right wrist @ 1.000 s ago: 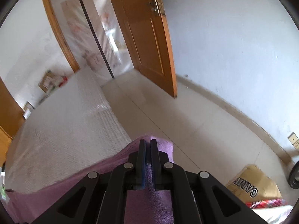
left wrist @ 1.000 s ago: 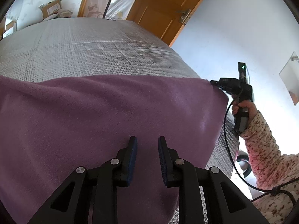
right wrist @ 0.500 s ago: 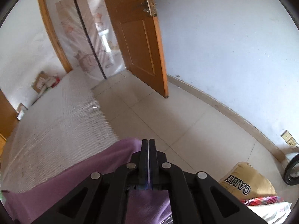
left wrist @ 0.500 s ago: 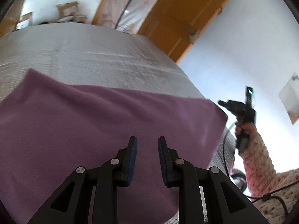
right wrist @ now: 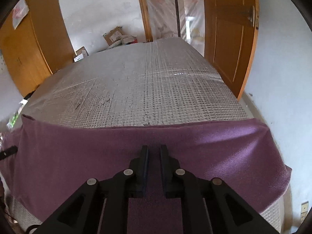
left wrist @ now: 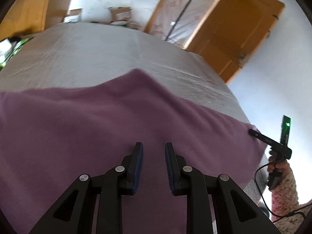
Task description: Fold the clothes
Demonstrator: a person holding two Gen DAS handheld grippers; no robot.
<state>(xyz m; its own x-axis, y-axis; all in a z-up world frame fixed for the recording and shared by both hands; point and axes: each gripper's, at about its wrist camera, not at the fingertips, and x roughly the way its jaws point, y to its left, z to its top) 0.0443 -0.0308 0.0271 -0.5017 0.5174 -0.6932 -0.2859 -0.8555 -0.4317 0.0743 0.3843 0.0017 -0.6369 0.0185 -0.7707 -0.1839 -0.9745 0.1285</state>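
A purple fleece garment [left wrist: 97,132] lies spread over the near end of a bed with a silvery gridded cover [left wrist: 87,58]. It also shows in the right wrist view [right wrist: 224,152], its right corner hanging past the bed's edge. My left gripper [left wrist: 154,146] is open and empty just above the cloth. My right gripper [right wrist: 154,149] hovers over the garment with a narrow gap between its fingers and nothing held. In the left wrist view the right gripper [left wrist: 253,132] shows at the garment's right corner, held by a hand in a floral sleeve.
The bed cover [right wrist: 146,89] stretches away beyond the garment. An open wooden door [right wrist: 230,35] stands at the right, a wooden wardrobe [right wrist: 25,54] at the left. Cardboard boxes [right wrist: 115,36] lie on the floor past the bed's far end.
My right gripper has let go of the garment's corner and opened slightly, swinging left to face the bed. The left view has tilted; the garment's far edge now peaks in the middle.
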